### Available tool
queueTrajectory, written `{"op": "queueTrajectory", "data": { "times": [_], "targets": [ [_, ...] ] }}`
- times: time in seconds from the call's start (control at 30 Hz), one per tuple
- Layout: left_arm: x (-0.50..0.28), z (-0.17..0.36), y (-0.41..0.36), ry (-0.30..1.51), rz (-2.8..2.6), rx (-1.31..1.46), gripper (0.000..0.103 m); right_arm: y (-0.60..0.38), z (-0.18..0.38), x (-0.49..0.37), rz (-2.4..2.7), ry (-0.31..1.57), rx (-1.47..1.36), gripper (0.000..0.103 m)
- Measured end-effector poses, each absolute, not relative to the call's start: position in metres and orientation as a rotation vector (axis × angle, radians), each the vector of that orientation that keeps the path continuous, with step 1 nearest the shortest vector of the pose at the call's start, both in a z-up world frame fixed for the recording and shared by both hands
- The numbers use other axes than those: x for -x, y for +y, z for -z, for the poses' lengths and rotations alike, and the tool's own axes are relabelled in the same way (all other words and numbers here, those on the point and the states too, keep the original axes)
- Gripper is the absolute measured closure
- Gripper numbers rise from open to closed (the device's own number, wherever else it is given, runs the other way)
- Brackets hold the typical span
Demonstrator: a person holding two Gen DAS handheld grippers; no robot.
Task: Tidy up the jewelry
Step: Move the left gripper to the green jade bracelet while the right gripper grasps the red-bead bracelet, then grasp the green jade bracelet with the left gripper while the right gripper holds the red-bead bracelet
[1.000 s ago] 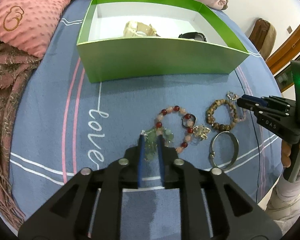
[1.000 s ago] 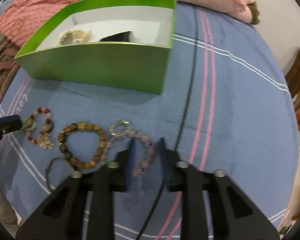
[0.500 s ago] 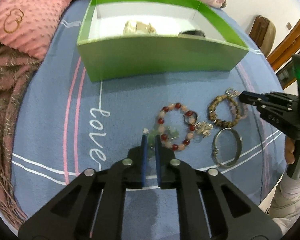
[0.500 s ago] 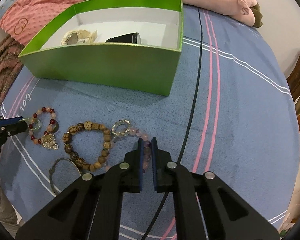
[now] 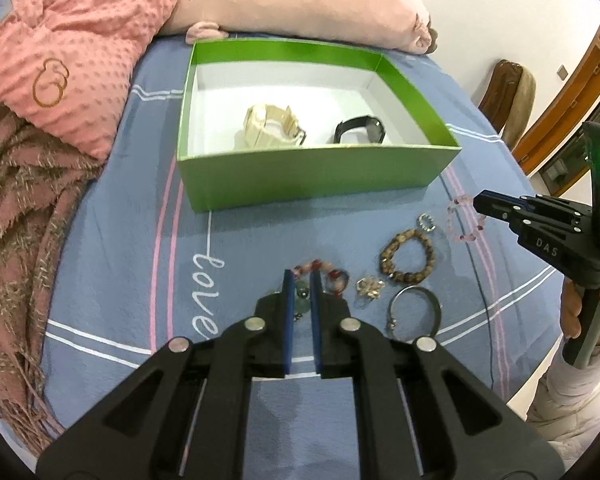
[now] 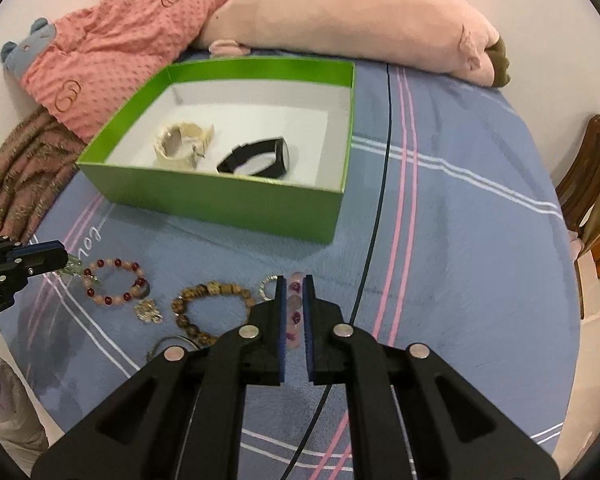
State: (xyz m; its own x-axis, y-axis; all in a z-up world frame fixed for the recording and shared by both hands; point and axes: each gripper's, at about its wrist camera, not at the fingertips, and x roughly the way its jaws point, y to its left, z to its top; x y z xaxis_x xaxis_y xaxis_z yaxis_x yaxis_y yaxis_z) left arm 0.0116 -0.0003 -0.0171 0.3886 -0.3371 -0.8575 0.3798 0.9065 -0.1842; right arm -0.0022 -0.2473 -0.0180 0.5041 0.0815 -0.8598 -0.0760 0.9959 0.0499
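A green box on the blue bedspread holds a cream watch and a black watch. My left gripper is shut on a green bead bracelet, raised above the spread; it also shows in the right wrist view. My right gripper is shut on a pink-purple bead bracelet, also lifted. On the spread lie a red-pink bead bracelet, a brown bead bracelet, a silver bangle and a silver charm.
A pink plush pig and pink dotted pillow lie behind the box. A brown fringed blanket is at the left. A small silver ring lies near the brown bracelet. A wooden chair stands at the right.
Both grippers closed on their bracelets and lifted them off the spread, rising and pulling back so more of the box's inside shows.
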Motion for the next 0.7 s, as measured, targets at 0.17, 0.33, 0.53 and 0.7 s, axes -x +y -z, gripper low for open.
{"op": "queueTrajectory", "data": {
  "times": [0.17, 0.33, 0.53, 0.7],
  "targets": [
    [-0.009, 0.008, 0.001, 1.056, 0.465, -0.040, 0.096, -0.241, 0.005, 0.004, -0.115, 1.013, -0.006, 0.096],
    [-0.008, -0.005, 0.003, 1.030, 0.469, -0.026, 0.096, -0.235, -0.001, 0.005, -0.128, 1.001, 0.002, 0.096],
    [-0.005, -0.016, 0.002, 0.992, 0.459, -0.039, 0.096, -0.225, 0.013, 0.000, -0.153, 1.044, 0.012, 0.096],
    [-0.013, 0.002, -0.003, 1.046, 0.478, -0.024, 0.095, -0.216, 0.030, -0.007, -0.159, 1.090, 0.027, 0.096]
  ]
}}
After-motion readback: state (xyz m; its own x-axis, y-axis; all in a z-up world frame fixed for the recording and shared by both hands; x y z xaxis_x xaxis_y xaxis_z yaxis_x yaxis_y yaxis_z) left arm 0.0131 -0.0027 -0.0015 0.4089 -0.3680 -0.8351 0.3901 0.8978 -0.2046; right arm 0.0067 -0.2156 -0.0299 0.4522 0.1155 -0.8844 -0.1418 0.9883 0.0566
